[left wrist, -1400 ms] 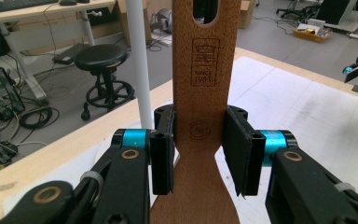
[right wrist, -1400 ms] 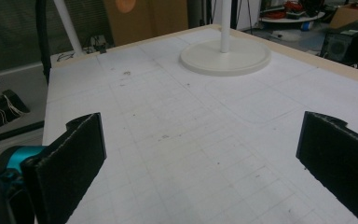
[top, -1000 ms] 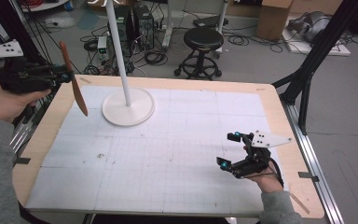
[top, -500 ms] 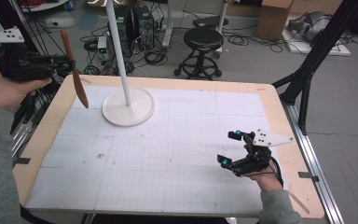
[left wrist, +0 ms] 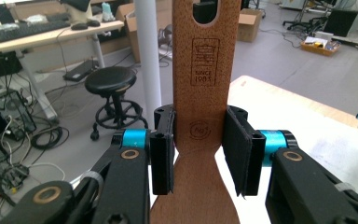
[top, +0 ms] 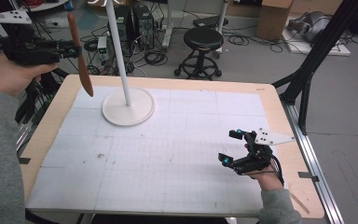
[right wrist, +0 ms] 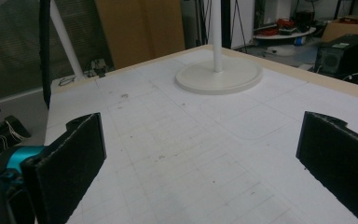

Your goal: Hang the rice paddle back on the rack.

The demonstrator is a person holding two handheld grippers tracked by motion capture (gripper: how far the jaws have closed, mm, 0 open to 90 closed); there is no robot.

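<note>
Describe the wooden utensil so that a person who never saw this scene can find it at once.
Start at the white stand on the table's far left part. Left of its pole, above the table edge, the left hand-held gripper clamps a flat brown wooden spatula that hangs blade down. It is the one wooden utensil, with a slot in its handle.

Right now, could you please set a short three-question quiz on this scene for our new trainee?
1. True or false: the left tongs grip a wooden spatula.
2. What rests on the table? A) the white stand B) a stool C) a box
3. How do the right tongs stand, open or shut?

Key: 1 true; 2 A; 3 open, nothing between them.
</note>
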